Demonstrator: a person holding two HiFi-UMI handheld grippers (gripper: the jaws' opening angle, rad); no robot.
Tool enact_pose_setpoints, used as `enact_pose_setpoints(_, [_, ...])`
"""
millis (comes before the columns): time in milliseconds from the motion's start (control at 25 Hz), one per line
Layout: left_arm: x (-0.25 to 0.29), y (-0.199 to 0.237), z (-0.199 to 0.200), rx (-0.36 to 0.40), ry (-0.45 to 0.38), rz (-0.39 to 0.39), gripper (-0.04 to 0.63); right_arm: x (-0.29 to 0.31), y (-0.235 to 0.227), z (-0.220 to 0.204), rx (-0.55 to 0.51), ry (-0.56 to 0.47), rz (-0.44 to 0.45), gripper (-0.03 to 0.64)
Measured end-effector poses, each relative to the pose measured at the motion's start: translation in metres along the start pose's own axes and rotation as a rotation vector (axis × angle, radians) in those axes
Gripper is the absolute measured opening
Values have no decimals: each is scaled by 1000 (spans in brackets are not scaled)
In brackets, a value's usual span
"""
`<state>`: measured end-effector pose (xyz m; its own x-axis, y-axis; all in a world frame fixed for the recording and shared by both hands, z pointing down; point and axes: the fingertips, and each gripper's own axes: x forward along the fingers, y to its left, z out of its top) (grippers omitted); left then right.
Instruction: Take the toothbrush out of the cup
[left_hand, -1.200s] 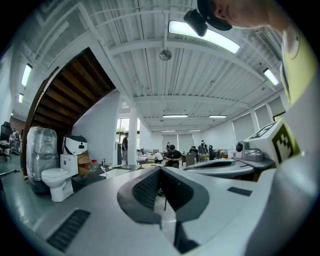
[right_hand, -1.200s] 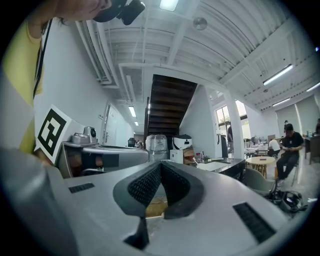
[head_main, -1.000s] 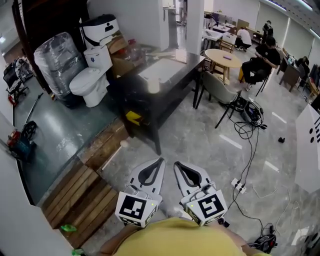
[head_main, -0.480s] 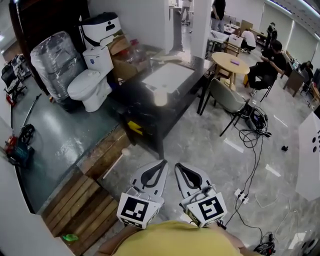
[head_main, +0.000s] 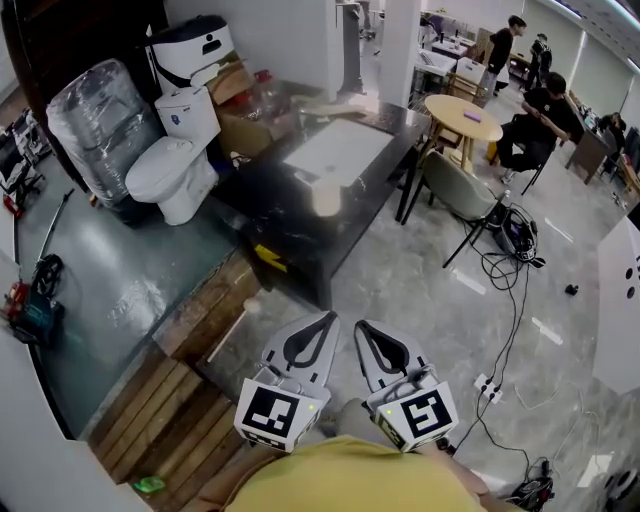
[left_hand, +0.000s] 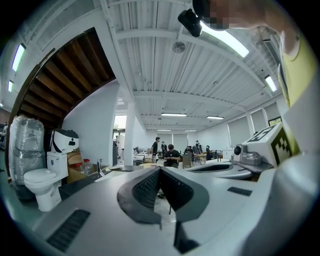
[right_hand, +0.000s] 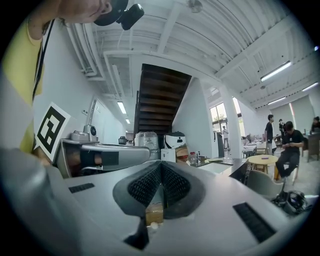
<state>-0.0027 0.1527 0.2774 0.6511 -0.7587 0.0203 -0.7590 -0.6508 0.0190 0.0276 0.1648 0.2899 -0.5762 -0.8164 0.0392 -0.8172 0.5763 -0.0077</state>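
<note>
Bare floor (head_main: 400, 285) lies open from the left gripper (head_main: 322, 320) and right gripper (head_main: 361, 328) to the dark counter (head_main: 290, 225), flanked left by a toilet (head_main: 165, 170) and wooden planks (head_main: 170, 385), right by a chair (head_main: 455, 190) and cables (head_main: 510, 240).

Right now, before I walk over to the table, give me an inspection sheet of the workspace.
Surface: black table, well ahead of both grippers.
Job's things: pale cup on the table, blurred; toothbrush cannot be made out.
Clutter: white board on the table; cardboard boxes behind it.
Grippers: left gripper and right gripper shut, empty, low over the floor.
Cables: cables and power strip on the floor, right.
Surroundings: toilet, round table, chair, seated person.
</note>
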Motion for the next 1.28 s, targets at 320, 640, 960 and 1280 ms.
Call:
enact_pose_setpoints(320, [18, 19, -8, -17, 21, 11, 11, 21, -14, -4, 14, 11, 4, 17])
enact_pose_setpoints(640, [59, 41, -10, -40, 12, 35, 11, 52, -51, -7, 10, 28, 30, 17])
enact_pose_setpoints(960, [108, 66, -7, -39, 9, 86, 11, 88, -95, -5, 11, 33, 81, 17])
enact_pose_setpoints(1280, [136, 81, -9, -50, 10, 157, 11, 110, -123, -8, 10, 35, 145, 17])
